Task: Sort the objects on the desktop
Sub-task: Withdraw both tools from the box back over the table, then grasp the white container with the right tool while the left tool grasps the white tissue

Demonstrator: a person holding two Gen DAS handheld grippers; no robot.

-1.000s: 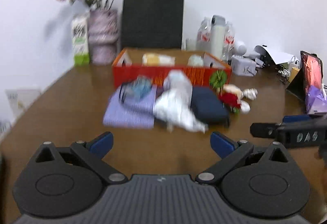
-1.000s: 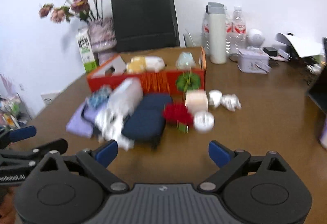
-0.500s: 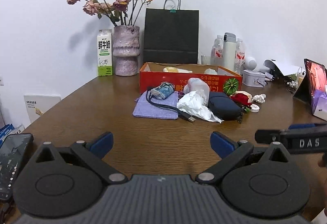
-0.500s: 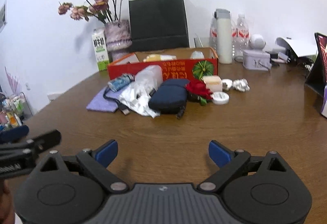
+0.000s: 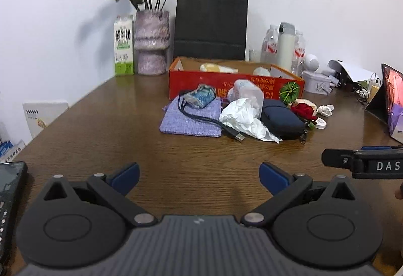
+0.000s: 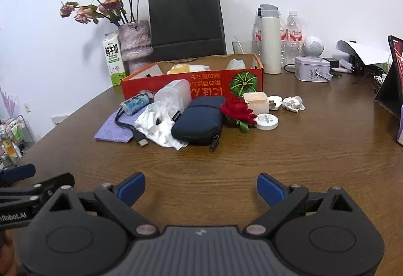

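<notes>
While both grippers gape empty, the red box point(image 6: 191, 84) hides its contents — perhaps packets.

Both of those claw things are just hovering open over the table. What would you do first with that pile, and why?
Probably ease the right hand-held gripper forward to the navy pouch: it is open and empty, the pouch lies nearest at the pile's front, and the red box behind has room.

Before me a red cardboard box point(image 6: 194, 85) stands open. Against its front lie a lilac cloth pouch point(image 6: 113, 128), black USB cable point(image 6: 131, 128), crumpled tissue point(image 6: 156, 124), navy zip case point(image 6: 199, 122), and red rose point(image 6: 236, 111).
</notes>
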